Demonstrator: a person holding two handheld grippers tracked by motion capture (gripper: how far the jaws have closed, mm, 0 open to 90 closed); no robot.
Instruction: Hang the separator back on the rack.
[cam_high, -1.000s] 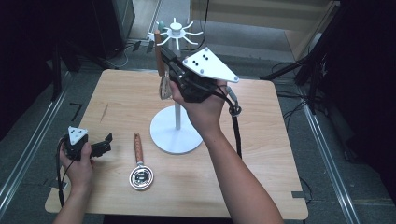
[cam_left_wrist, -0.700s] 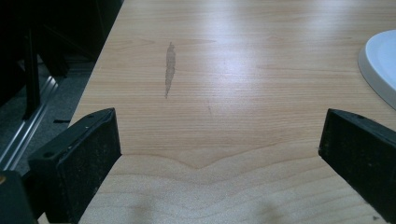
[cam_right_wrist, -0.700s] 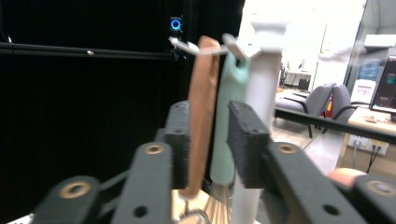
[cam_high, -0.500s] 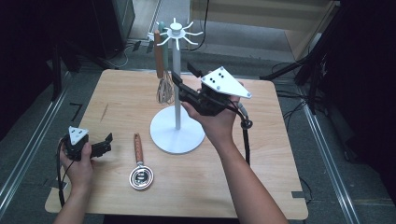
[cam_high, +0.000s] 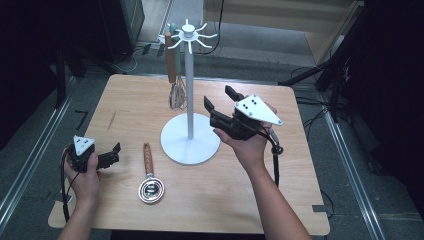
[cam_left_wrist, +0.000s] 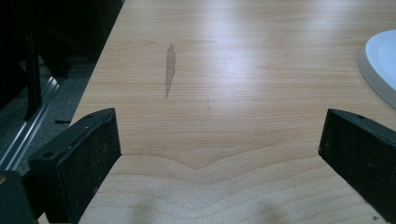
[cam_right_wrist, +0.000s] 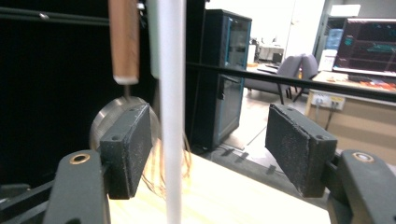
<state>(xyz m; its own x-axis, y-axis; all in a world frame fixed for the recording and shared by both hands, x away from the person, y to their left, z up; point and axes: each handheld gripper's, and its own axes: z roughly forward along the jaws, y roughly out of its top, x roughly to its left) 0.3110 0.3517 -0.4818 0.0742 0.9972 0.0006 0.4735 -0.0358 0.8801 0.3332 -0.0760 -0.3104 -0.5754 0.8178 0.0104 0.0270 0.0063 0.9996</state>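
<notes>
Right gripper (cam_high: 220, 102) is held above the table (cam_high: 280, 200), just right of the white stand (cam_high: 190, 131), jaws pointed left toward its pole. Jaws have just been opening and are now spread wide; nothing is gripped. In the right gripper view the pole (cam_right_wrist: 171, 112) is seen between the pads, nearer the left one (cam_right_wrist: 128, 149), with no pad pressed on it.

Two utensils are hung from the hooks at the stand's top, on the far-left side: a wood-handled whisk (cam_high: 175, 80) and, behind it, one with a pale green handle (cam_high: 173, 29). In the right gripper view the wooden handle (cam_right_wrist: 123, 39) is seen hanging beyond the pole, with a round metal piece (cam_right_wrist: 105, 119) below it, partly hidden by the left pad; which utensil that piece belongs to cannot be told.

A wood-handled strainer (cam_high: 149, 177) is laid flat on the table, near-left of the stand base, between the base and the left gripper (cam_high: 111, 156).

Left gripper is held low at the near-left table edge, pointed right. Its jaws are wide apart in the left gripper view, bare tabletop between them, nothing held. The stand base rim (cam_left_wrist: 380, 65) is seen at the right edge of that view.
</notes>
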